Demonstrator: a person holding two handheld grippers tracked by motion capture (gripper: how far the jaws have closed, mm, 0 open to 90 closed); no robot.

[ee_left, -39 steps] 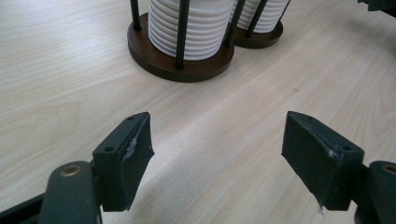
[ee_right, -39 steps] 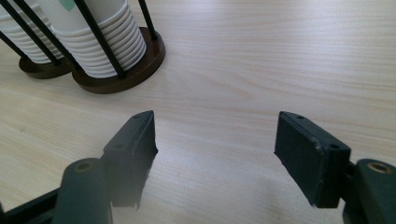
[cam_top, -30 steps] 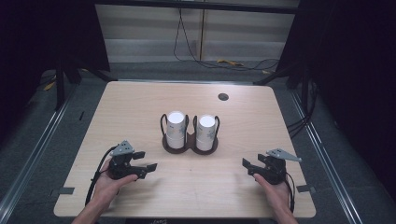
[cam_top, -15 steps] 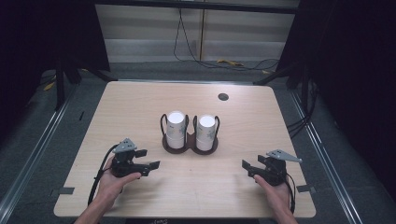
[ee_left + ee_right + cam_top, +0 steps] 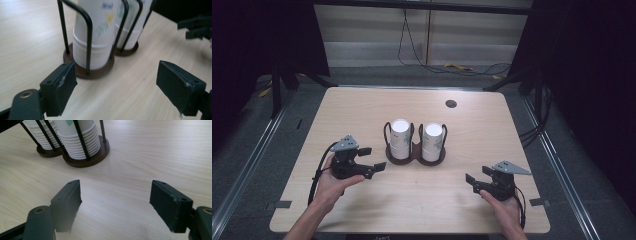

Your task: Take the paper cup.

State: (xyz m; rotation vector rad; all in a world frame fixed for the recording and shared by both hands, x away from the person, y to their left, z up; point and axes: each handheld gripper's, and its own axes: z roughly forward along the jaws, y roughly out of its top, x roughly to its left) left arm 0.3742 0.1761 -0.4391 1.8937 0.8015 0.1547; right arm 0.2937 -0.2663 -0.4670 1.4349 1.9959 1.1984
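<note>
A dark brown cup rack with black wire loops stands mid-table and holds two stacks of upturned white paper cups, the left stack and the right stack. My left gripper hovers just left of the rack and points at it. Its jaws have just been opening and now stand wide, with nothing between them. In the left gripper view the flower-printed cups rise close ahead of that gripper. My right gripper sits low at the front right, its jaws also just opening and empty. Its own view shows the rack beyond its jaws.
A small dark round hole is set in the wooden tabletop at the back right. Black curtains and floor cables lie beyond the far edge. The right gripper appears at the top right of the left gripper view.
The left gripper has lifted a little and its jaws have spread much wider. The right gripper's jaws have widened slightly while its hand stayed in place.
</note>
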